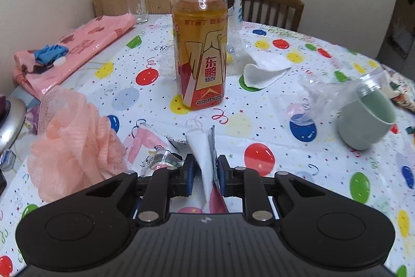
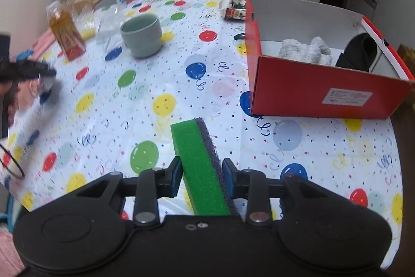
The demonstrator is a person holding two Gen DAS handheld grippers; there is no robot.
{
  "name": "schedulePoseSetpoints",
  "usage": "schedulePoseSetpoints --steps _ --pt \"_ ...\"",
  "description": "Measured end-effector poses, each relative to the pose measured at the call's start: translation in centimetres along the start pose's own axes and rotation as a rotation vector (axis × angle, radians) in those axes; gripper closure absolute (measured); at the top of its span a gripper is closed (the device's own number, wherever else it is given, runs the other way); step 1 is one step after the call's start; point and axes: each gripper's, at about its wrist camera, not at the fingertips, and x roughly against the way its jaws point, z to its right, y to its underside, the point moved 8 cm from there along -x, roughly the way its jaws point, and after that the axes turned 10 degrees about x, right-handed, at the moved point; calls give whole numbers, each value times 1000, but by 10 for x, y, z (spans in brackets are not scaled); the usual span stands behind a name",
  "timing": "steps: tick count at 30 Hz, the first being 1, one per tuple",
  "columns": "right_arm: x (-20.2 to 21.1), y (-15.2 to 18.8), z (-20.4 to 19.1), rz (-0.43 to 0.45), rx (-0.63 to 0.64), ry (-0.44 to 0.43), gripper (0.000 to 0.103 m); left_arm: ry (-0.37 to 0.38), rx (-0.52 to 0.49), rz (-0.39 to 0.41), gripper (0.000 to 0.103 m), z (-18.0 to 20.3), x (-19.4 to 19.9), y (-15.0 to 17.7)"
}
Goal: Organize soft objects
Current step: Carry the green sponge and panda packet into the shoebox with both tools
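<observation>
Sponge (image 2: 201,162) sits clamped in the right claw (image 2: 201,174), lifted off the bench (image 2: 160,74); the left claw (image 1: 205,173) is pinched nearly closed on a tissue pack (image 1: 205,160). Both picks look done, so carrying is the step in hand. Next, each load needs swinging over the red box (image 2: 324,95), which already holds soft items, then releasing inside its walls.

Round table under balloon-print tablecloth (image 2: 166,85). On it: red shoebox (image 2: 324,92) at the right edge; grey-green cup (image 2: 141,35); orange drink bottle (image 1: 199,43), upright; clear glass (image 1: 135,0); pink plastic bag (image 1: 75,48); peach mesh bath pouf (image 1: 75,144); white tissue (image 1: 264,72); pink face mask (image 1: 142,142)
</observation>
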Motion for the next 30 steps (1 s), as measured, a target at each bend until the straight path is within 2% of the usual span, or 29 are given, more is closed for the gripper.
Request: schedulePoseSetpoints --steps 10,16,23,30 --pt "19 -13 3 47 -56 -5 72 135 75 3 88 -17 42 -1" --pt "33 -24 9 79 -76 4 72 225 83 3 88 -3 70 -2" --pt "53 -43 26 138 -101 23 72 348 41 2 88 42 106 -7" --pt "69 -67 57 206 -115 60 72 475 -59 -9 88 117 131 -9"
